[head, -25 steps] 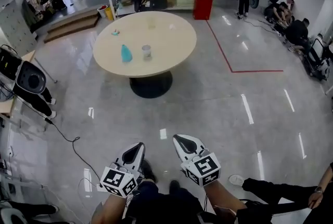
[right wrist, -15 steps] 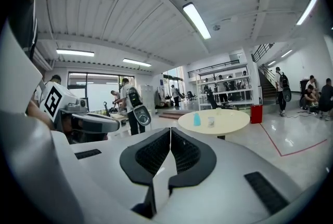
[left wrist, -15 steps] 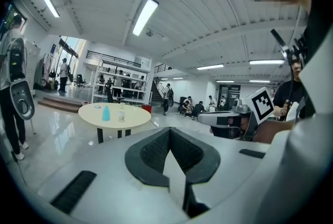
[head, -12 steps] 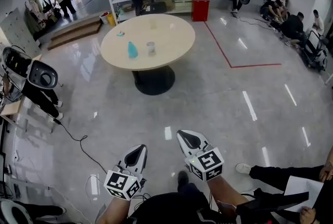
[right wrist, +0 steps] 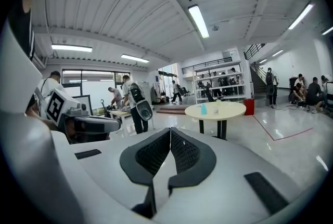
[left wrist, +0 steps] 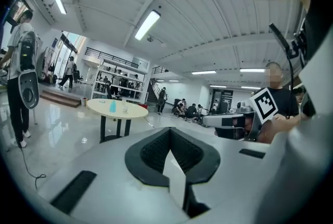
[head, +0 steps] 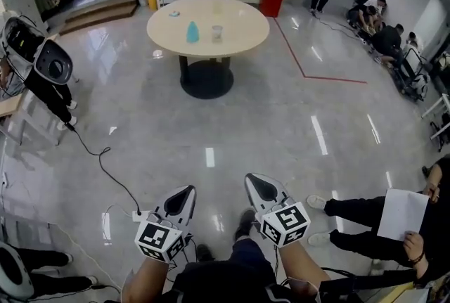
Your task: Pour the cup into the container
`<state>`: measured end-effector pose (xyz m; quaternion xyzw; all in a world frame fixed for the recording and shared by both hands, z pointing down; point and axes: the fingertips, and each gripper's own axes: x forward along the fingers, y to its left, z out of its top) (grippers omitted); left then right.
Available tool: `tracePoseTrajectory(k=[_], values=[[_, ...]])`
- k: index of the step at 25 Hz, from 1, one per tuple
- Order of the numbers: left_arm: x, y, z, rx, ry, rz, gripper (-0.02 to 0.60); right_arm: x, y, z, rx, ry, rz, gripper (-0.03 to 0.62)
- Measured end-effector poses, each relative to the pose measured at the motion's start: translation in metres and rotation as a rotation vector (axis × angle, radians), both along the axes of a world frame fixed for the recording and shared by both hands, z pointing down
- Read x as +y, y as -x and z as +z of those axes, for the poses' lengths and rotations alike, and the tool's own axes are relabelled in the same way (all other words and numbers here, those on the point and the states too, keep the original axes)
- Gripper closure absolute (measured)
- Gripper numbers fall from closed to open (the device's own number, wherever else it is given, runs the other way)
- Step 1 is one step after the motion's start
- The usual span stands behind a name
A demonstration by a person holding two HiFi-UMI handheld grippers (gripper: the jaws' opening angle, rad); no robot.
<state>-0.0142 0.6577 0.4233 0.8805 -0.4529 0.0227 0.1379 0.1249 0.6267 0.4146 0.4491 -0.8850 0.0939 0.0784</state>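
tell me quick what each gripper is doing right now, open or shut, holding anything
left gripper: closed, jaws together, nothing between them.
right gripper: closed, jaws together, nothing between them.

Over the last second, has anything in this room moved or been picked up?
Nothing was picked up or let go. The round table now shows higher and smaller in the head view: the wearer's view shifted. The blue container and cup stand on it as before; the left gripper and right gripper stay shut, empty.
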Motion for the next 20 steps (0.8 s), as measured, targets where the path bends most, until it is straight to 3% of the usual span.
tracePoseTrajectory(k=[8,15,20], values=[[0.053,-0.005,-0.028,0.007,-0.05,0.009,0.581,0.062,-0.011,-0.034,-0.022,-0.061,0.044,0.586],[0.095,-0.06,-0.048,0.006,-0.049,0.003,0.581,0.103,-0.065,-0.053,-0.007,-0.076,0.033,0.588],[0.108,-0.073,-0.054,-0.003,-0.059,-0.024,0.581,0.116,-0.08,-0.048,-0.009,-0.061,0.015,0.589]])
